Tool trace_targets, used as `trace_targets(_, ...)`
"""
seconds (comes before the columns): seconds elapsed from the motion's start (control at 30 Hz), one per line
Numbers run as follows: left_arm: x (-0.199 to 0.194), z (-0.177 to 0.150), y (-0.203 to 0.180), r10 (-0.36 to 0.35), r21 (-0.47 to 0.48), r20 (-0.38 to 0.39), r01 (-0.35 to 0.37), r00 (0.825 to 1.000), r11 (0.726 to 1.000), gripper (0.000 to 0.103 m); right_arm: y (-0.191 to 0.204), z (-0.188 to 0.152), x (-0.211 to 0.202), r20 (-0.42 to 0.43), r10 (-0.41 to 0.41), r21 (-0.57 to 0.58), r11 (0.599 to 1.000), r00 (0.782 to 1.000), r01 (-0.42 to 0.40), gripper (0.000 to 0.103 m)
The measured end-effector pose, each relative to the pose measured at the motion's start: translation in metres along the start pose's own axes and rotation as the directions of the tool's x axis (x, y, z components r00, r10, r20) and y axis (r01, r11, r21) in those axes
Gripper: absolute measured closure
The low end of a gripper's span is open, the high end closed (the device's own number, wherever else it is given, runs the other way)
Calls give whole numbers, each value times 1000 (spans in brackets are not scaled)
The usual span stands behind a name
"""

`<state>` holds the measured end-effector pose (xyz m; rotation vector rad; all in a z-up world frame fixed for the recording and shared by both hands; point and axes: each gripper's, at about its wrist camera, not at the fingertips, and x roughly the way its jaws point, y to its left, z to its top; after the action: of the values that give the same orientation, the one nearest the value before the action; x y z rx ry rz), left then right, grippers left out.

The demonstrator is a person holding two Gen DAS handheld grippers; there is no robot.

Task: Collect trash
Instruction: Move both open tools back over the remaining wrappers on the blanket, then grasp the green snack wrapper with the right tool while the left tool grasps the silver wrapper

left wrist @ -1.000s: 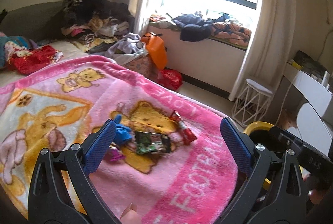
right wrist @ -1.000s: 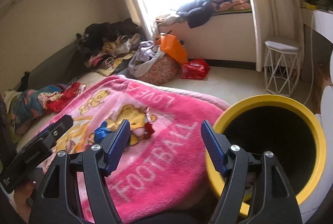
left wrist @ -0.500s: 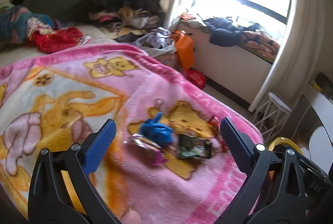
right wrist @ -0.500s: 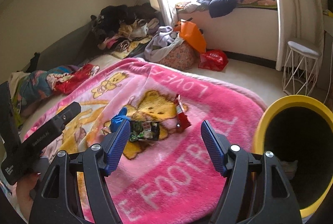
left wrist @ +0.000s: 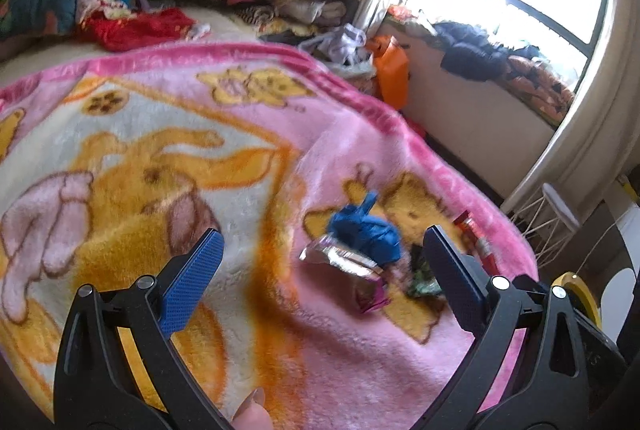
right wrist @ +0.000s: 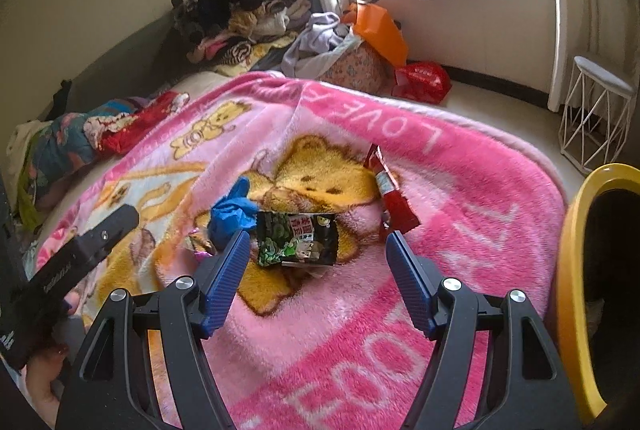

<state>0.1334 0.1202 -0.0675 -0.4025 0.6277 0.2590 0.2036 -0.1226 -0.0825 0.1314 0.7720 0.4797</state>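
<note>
Right wrist: yellow bin (right wrist: 576,270), contents unclear.

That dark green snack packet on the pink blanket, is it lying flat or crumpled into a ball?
Mostly flat. The dark green packet lies face up on the pink blanket, its printed front readable, only lightly wrinkled, unlike the bunched blue scrap beside it.

L gripper (left wrist: 322,262) wide apart, wrappers (left wrist: 348,264), blanket (left wrist: 160,158)

Three wrappers (right wrist: 296,239), one blue wad (right wrist: 232,216)
</note>
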Motion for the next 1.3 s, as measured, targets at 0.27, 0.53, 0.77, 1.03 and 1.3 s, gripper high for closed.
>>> trace_targets(0.27,23,-10,9,-68,-55,-97,63,993,997,34,-3,-1,47,-91,16,15,1000,996,-15,51)
trace_targets(0.53,43,-18,-2,-156,-72,-173,145,972,987,52,-10,-5,74,-146,54,47,998,988,-48,58)
trace_targets(0.77,57,-23,-8,-148,-82,-206,133,967,988,62,-11,-7,76,-160,109,56,993,981,-101,92)
trace_targets(1.03,60,-29,-15,-165,-77,-226,151,960,985,85,-13,-9,49,-65,132,57,990,989,-129,94)
trace_targets(1.3,40,-32,-17,-151,-60,-194,142,969,988,87,-11,-7,23,7,158,66,985,987,-158,94)
